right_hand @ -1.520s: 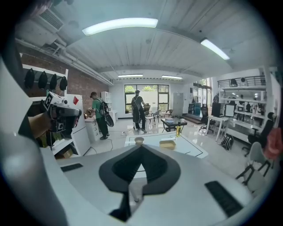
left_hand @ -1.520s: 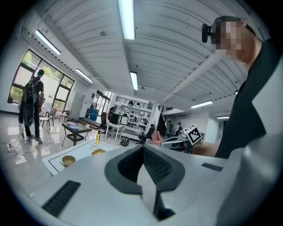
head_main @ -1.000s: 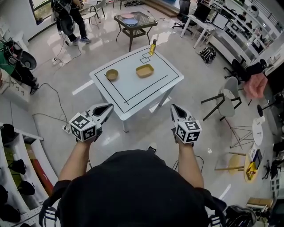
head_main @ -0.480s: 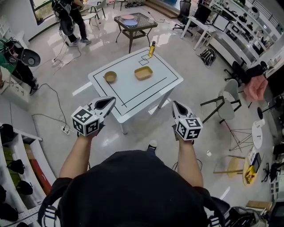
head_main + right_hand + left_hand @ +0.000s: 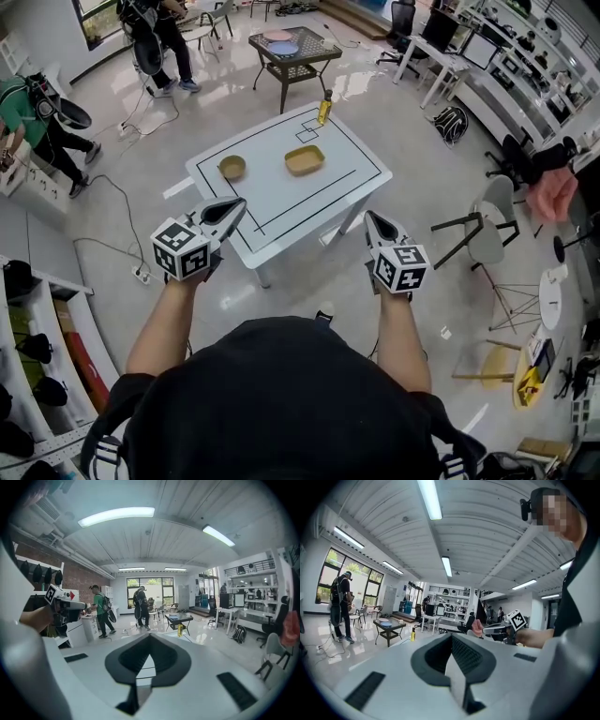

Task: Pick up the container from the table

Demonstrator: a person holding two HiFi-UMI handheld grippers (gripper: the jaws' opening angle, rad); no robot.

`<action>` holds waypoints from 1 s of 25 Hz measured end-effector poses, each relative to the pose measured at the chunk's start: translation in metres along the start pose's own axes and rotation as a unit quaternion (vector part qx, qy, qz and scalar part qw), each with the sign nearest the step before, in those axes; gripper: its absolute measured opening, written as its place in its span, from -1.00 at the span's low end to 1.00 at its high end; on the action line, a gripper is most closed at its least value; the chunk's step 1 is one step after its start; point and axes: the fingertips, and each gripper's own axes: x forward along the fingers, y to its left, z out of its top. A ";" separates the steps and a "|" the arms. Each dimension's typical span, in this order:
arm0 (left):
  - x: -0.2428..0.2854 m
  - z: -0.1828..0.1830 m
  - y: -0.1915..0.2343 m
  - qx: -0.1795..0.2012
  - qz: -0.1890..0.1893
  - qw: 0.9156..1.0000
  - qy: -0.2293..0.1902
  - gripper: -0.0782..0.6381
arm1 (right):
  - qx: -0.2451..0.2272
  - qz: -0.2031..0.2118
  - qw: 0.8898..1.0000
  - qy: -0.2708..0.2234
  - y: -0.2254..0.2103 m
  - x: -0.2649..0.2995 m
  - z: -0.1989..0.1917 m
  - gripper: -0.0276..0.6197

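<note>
1. Left gripper [image 5: 238, 203], held in the person's left hand: jaws closed tip to tip with nothing between them, raised in the air, its tip showing against the near left edge of the white table [image 5: 281, 202]
2. Right gripper [image 5: 370, 217]: jaws also pressed together and empty, raised over the floor just off the table's near right edge
3. The table carries black outline markings and stands ahead of both grippers
4. The yellow rectangular container [image 5: 305, 160] sits upright near the table's middle, well apart from both grippers
5. A round tan bowl [image 5: 232, 168] rests to its left, not touching it
6. A yellow bottle [image 5: 324, 107] stands at the table's far corner
7. Beyond it is a dark low table [image 5: 292, 58] bearing plates
</note>
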 end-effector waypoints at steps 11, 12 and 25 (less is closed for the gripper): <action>0.052 0.005 0.012 -0.011 0.018 1.000 0.007 -0.76 | -0.005 0.031 0.999 0.004 -0.047 0.040 0.010 -0.90; 0.056 0.005 0.012 -0.011 0.020 1.000 0.008 -0.76 | -0.006 0.034 0.999 0.004 -0.050 0.043 0.011 -0.90; 0.112 0.010 0.011 -0.011 0.056 0.998 0.015 -0.76 | -0.011 0.076 0.997 0.004 -0.104 0.077 0.021 -0.90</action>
